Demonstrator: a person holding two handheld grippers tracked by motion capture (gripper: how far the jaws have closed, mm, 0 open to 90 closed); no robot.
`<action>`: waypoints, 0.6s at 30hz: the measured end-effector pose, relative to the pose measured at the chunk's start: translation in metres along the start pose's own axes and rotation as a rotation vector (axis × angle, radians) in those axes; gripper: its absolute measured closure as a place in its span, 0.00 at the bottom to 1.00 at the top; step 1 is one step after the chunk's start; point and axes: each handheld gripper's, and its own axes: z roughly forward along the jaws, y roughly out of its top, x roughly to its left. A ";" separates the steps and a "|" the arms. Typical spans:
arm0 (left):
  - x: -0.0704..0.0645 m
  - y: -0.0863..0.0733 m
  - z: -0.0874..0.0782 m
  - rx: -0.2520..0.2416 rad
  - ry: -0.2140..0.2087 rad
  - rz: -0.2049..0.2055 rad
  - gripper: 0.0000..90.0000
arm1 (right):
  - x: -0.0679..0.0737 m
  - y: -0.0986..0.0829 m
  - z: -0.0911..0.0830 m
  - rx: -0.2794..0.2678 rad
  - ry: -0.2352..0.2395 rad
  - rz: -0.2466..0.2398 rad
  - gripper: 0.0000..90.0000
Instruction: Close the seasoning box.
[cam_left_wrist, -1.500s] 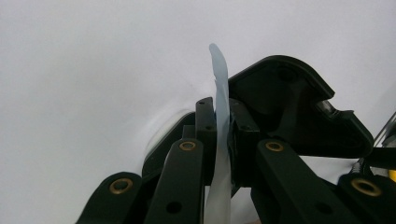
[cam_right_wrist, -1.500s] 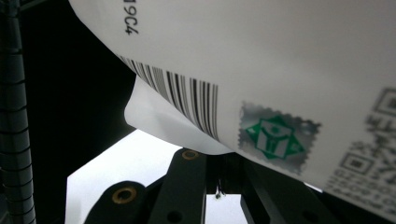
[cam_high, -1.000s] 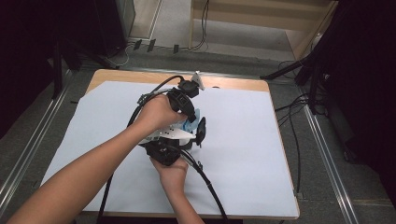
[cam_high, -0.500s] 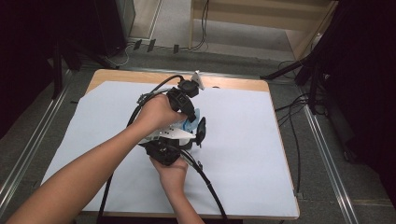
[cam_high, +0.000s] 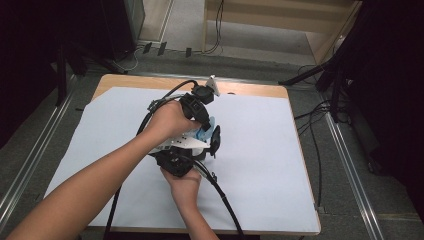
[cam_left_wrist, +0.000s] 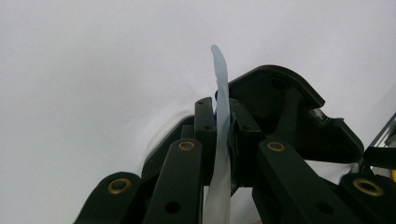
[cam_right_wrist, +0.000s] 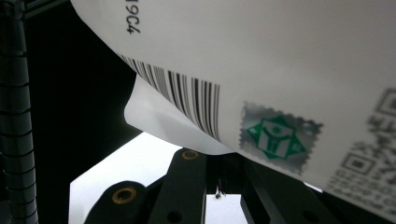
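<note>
Both grippers meet at the middle of the table. My left gripper (cam_high: 202, 129) (cam_left_wrist: 223, 122) is shut on a thin pale blue strip (cam_left_wrist: 219, 79) (cam_high: 205, 133), seen edge-on between its jaws. A white packet (cam_right_wrist: 289, 65) (cam_high: 178, 142) with a barcode, a green stamp and a QR code hangs over my right gripper (cam_right_wrist: 218, 161) (cam_high: 186, 152). Its jaws stand together at the packet's lower edge, and the packet hides their tips. A black rounded part (cam_left_wrist: 289, 112) of the other gripper sits just behind the strip.
A pale sheet (cam_high: 260, 150) covers the wooden table (cam_high: 250, 90). Black cables (cam_high: 222, 197) trail from the grippers toward the front edge. Cables and dark stands (cam_high: 330, 95) lie on the floor at the right, and metal rails (cam_high: 350, 165) run along both sides.
</note>
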 end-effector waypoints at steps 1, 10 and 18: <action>0.000 0.000 0.000 0.001 0.000 0.002 0.94 | 0.000 0.000 0.000 -0.001 0.000 0.001 1.00; 0.001 0.000 -0.001 0.000 0.002 0.001 0.94 | 0.000 0.000 0.001 -0.003 0.001 -0.001 1.00; 0.000 0.000 -0.001 0.001 -0.003 0.004 0.94 | 0.000 0.000 0.001 -0.003 0.000 0.003 1.00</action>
